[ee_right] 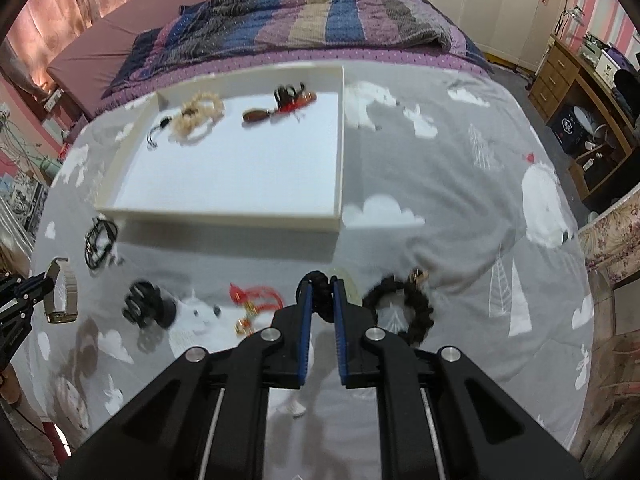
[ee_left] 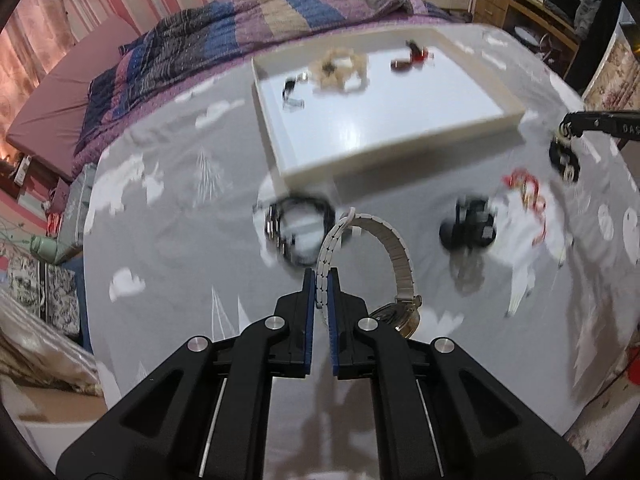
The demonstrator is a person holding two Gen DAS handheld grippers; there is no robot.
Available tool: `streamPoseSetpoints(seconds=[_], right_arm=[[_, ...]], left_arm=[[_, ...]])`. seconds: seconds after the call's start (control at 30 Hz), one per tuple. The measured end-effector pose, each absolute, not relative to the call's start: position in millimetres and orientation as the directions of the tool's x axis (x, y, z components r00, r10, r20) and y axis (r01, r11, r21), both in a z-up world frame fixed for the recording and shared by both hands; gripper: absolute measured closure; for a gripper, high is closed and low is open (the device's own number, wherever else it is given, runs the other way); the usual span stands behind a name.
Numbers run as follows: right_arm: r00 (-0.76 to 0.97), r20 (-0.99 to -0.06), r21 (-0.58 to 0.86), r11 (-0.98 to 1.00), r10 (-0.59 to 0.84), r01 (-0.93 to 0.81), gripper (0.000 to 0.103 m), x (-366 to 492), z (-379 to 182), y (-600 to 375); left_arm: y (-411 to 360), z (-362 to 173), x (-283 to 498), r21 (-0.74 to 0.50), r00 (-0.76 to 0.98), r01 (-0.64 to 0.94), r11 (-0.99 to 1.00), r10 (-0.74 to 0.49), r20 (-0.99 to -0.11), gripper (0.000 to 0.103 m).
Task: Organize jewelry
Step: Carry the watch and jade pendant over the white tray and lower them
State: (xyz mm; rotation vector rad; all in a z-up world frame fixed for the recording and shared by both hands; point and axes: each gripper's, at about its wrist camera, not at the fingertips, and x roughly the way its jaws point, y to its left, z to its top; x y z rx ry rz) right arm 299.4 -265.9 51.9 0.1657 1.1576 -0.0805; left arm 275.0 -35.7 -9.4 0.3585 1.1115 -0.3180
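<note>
My left gripper (ee_left: 322, 280) is shut on the metal band of a gold wristwatch (ee_left: 394, 264) and holds it above the grey cloth; it also shows in the right wrist view (ee_right: 60, 296). My right gripper (ee_right: 320, 292) is shut on a black braided bracelet (ee_right: 404, 308), which hangs from it at the right edge of the left wrist view (ee_left: 564, 156). The white tray (ee_right: 340, 152) lies beyond and holds a beige bead bracelet (ee_right: 198, 114), a small black piece (ee_right: 154, 132) and red-brown pieces (ee_right: 280, 106).
On the cloth lie a black cord bracelet (ee_right: 98, 242), a black hair clip (ee_right: 148, 308) and a red-and-gold string piece (ee_right: 256, 300). A bed with a striped quilt (ee_right: 300, 20) is behind the tray. A wooden desk (ee_right: 580, 80) stands at the right.
</note>
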Motion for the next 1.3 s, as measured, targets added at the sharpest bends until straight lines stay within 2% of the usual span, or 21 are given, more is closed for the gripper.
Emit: streamPoseSetpoints(seconds=[0.33, 0.67, 1.0, 1.3], right_arm=[[0.428, -0.903, 0.101, 0.986, 0.035, 0.132, 0.092, 384.3, 67.3, -250.4], [0.400, -0.916, 0.064, 0.990, 0.008, 0.128, 0.092, 464.6, 21.6, -233.9], [0.394, -0.915, -0.034, 0.989, -0.090, 0.147, 0.093, 494.2, -4.9, -236.1], [0.377, -0.923, -0.012, 0.986, -0.074, 0.165, 0.093, 507.3, -23.8, -235.5]], left_arm=[[-60.7, 7.4, 370.8, 0.078, 0.443, 0.371, 0.925, -0.102, -0.891, 0.099], [-86.6, -41.7, 469.1, 0.039, 0.414, 0.322, 0.946, -0.103, -0.905, 0.098], [-103.0, -74.1, 511.8, 0.035, 0.400, 0.289, 0.957, -0.088, -0.912, 0.098], [-107.9, -88.5, 523.6, 0.078, 0.401, 0.275, 0.958, -0.041, -0.915, 0.099]])
